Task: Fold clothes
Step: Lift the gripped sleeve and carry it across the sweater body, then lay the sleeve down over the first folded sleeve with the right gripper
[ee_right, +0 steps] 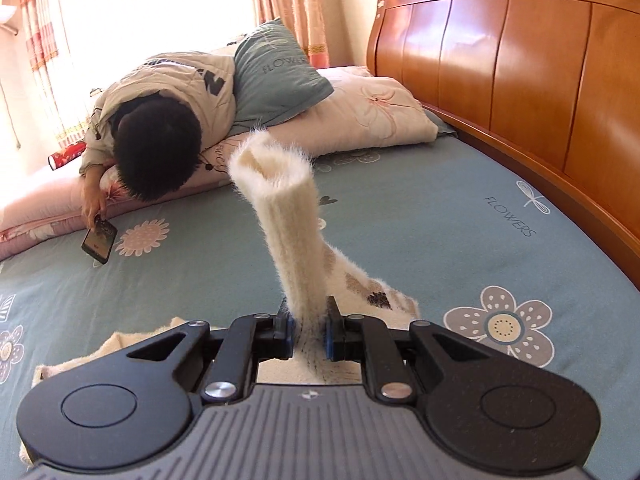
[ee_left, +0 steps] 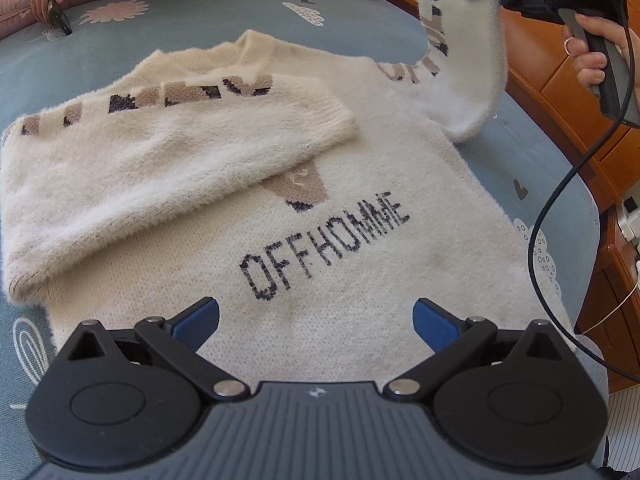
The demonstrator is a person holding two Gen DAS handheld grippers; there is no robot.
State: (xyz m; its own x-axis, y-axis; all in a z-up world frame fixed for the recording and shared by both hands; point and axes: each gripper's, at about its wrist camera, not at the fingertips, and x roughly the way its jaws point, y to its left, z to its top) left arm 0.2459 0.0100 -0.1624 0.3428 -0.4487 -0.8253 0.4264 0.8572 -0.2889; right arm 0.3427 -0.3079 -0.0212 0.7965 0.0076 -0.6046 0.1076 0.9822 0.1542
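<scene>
A cream sweater (ee_left: 360, 240) is spread flat on the blue flowered bed (ee_right: 440, 220), its lettered front turned up. One sleeve (ee_left: 160, 160) is folded across the chest on the left. The other sleeve (ee_left: 460, 60) is lifted off the bed at the far right, its cuff (ee_right: 288, 220) clamped between the pads of the right tongs (ee_right: 308, 338). The left tongs (ee_left: 316, 320) are held above the near hem, spread apart with nothing between them. A person (ee_right: 160, 120) is seen lying at the far side with a phone (ee_right: 99, 239), before a wooden headboard (ee_right: 520, 60).
</scene>
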